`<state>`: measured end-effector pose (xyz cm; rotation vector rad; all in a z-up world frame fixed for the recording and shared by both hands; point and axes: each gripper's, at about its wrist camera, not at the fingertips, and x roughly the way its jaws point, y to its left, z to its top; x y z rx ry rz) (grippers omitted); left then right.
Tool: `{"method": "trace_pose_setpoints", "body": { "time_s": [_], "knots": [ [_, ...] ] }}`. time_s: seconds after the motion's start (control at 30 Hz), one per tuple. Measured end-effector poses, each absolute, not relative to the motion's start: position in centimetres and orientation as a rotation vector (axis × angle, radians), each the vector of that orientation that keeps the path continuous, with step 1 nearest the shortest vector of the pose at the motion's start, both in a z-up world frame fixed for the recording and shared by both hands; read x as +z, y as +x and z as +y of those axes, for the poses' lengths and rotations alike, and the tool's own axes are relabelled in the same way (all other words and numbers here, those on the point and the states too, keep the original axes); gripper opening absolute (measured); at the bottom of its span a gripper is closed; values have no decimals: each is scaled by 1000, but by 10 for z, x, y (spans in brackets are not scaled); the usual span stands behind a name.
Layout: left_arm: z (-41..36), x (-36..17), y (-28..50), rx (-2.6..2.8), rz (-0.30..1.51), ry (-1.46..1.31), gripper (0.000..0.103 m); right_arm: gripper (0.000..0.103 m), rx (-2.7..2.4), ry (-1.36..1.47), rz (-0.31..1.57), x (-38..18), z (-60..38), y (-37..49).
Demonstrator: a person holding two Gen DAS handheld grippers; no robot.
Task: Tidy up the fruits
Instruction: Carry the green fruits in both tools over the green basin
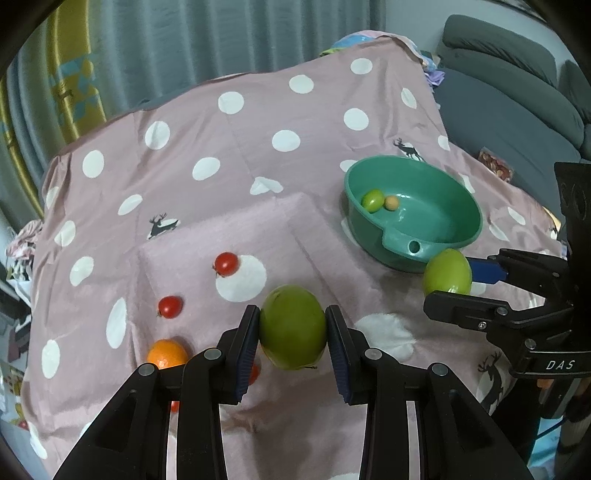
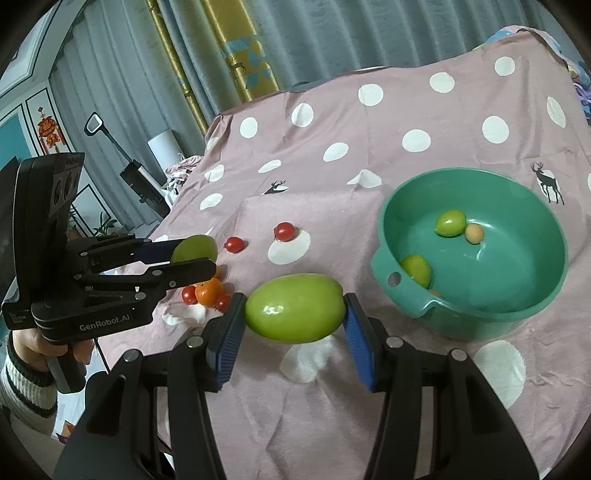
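Over pink polka-dot cloth point(image 1: 258, 147), grey curtains point(image 1: 221, 33) behind — L gripper point(image 1: 291, 332), R gripper point(image 2: 295, 314) each pinching green fruit.

White "DAS" printed on the body of the right gripper point(image 1: 448, 286), seen in the left wrist view. White "GenRobot.AI" on the side of the left gripper point(image 2: 194, 258), seen in the right wrist view. Small white print on that body's far left edge, too tiny to read. Top plate markings blurred, unreadable.
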<state>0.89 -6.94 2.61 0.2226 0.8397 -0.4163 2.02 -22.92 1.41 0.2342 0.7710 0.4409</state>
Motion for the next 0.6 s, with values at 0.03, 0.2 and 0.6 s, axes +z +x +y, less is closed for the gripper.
{"method": "trace_pose_setpoints", "body": {
  "time_s": [0.03, 0.2, 0.6],
  "knots": [
    [-71, 26, 10, -418, 839, 224, 37, 53, 439, 236, 769, 14, -231, 20],
    [-77, 26, 12, -426, 836, 237, 37, 53, 429, 241, 758, 16, -238, 21],
    [-97, 27, 23, -453, 832, 263, 37, 53, 400, 256, 743, 15, -255, 26]
  ]
}}
